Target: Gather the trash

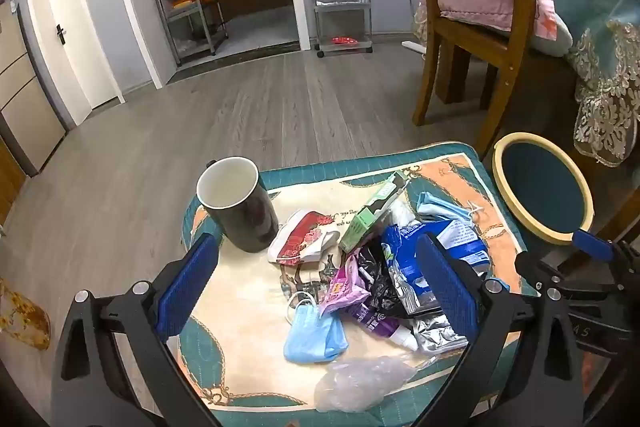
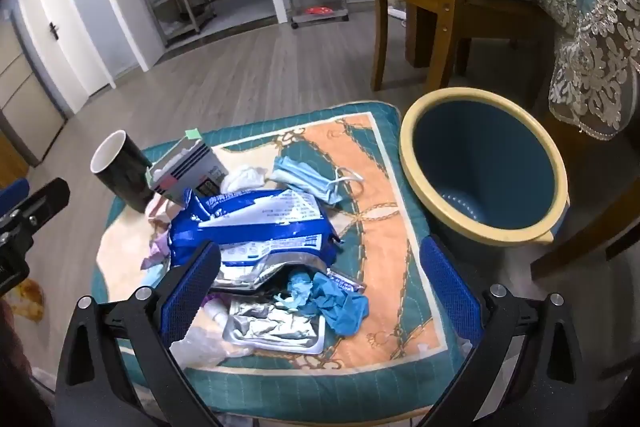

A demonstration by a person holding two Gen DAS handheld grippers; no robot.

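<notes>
A pile of trash lies on a patterned cushion (image 1: 240,343): a blue wipes packet (image 2: 256,223), a green carton (image 1: 370,215), a blue face mask (image 1: 314,335), a second mask (image 2: 312,179), a pink wrapper (image 1: 344,285), foil packs (image 2: 276,327), a blue glove (image 2: 336,303) and a clear plastic bag (image 1: 360,383). A blue bin with a cream rim (image 2: 484,167) stands right of the cushion, empty. My left gripper (image 1: 320,279) is open above the pile. My right gripper (image 2: 324,283) is open above the glove and foil.
A black mug (image 1: 240,203) stands on the cushion's far left corner. A red-and-white pouch (image 1: 304,237) lies beside it. A wooden chair (image 1: 468,39) and a lace-trimmed tablecloth (image 2: 592,67) stand behind the bin. Grey wood floor (image 1: 240,115) lies beyond.
</notes>
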